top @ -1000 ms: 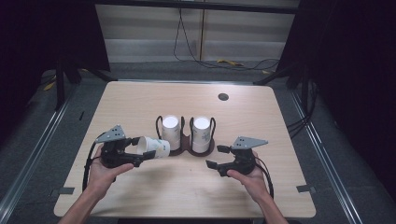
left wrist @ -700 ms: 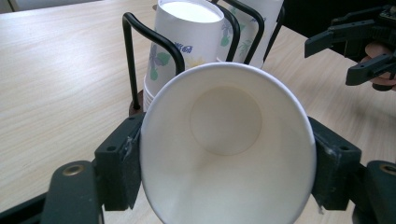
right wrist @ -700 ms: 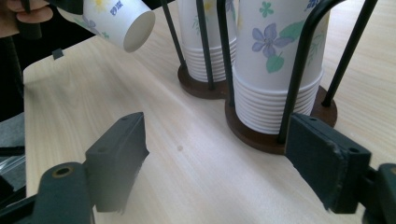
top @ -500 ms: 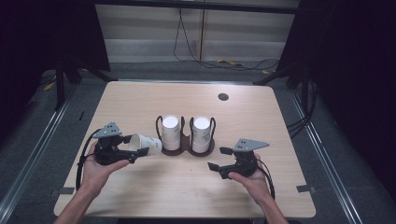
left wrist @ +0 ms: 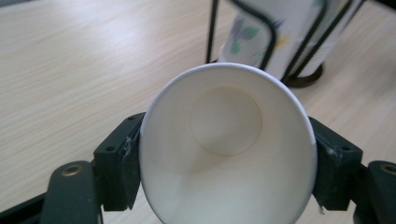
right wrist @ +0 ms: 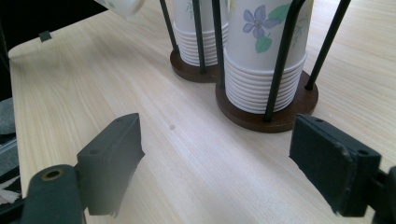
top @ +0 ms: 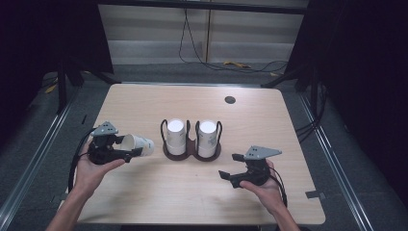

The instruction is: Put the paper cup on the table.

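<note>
- High view: left gripper (top: 126,153), near left of the worktop (top: 144,192), jaws clamped on a paper cup (top: 137,144) lying on its side, base toward the cup holder (top: 191,150). The holder stands mid-worktop with two stacks of cups (top: 176,136), apart from the held cup. Right gripper (top: 230,166), near right, jaws spread, nothing between them.
- Left gripper view: paper cup (left wrist: 229,149) seen mouth-on, a pad pressing each side of its rim; cup holder (left wrist: 299,79) beyond, at far right.
- Right gripper view: jaws just opening, wide apart, bare worktop (right wrist: 187,158) between them; cup holder (right wrist: 266,112) with flowered stacked cups (right wrist: 261,51) just ahead.
</note>
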Tool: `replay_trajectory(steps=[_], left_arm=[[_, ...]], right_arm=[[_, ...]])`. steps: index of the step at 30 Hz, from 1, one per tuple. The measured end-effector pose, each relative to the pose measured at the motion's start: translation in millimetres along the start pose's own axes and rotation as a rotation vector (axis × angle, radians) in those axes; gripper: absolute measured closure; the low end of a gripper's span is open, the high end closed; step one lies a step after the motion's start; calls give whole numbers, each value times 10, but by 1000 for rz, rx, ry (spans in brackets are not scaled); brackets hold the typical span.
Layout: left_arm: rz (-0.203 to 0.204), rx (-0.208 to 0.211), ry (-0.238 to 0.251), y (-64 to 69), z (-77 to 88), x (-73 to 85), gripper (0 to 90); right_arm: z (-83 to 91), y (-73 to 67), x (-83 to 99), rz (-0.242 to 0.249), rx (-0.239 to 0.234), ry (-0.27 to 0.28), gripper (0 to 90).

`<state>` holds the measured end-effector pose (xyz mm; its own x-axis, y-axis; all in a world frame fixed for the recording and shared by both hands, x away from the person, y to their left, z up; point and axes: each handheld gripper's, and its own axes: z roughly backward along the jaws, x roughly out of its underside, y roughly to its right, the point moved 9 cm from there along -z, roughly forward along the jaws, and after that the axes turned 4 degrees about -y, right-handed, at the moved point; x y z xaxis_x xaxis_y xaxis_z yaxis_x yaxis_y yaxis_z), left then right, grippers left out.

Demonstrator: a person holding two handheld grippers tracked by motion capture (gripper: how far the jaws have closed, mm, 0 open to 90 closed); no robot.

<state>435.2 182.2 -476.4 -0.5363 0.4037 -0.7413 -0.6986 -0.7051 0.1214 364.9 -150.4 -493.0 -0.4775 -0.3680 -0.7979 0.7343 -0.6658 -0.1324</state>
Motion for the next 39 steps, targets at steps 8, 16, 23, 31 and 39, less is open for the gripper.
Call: replay_trajectory(steps=[8, 16, 23, 31, 39], left_arm=[[24, -25, -51, -167, -101, 11, 249], [73, -57, -105, -283, -119, -58, 256], [60, -102, -171, -379, -158, -105, 257], [90, -126, -232, -511, -226, -101, 256], [80, -149, -309, -606, -298, -83, 244]], right_arm=[[-39, -32, 29, 0, -26, -13, 152], [-83, -42, 57, -10, -45, -25, 153], [-83, -39, 65, -9, -44, -28, 153], [-110, -56, 77, -3, -46, -38, 155], [-122, -61, 80, -6, -50, -42, 156]])
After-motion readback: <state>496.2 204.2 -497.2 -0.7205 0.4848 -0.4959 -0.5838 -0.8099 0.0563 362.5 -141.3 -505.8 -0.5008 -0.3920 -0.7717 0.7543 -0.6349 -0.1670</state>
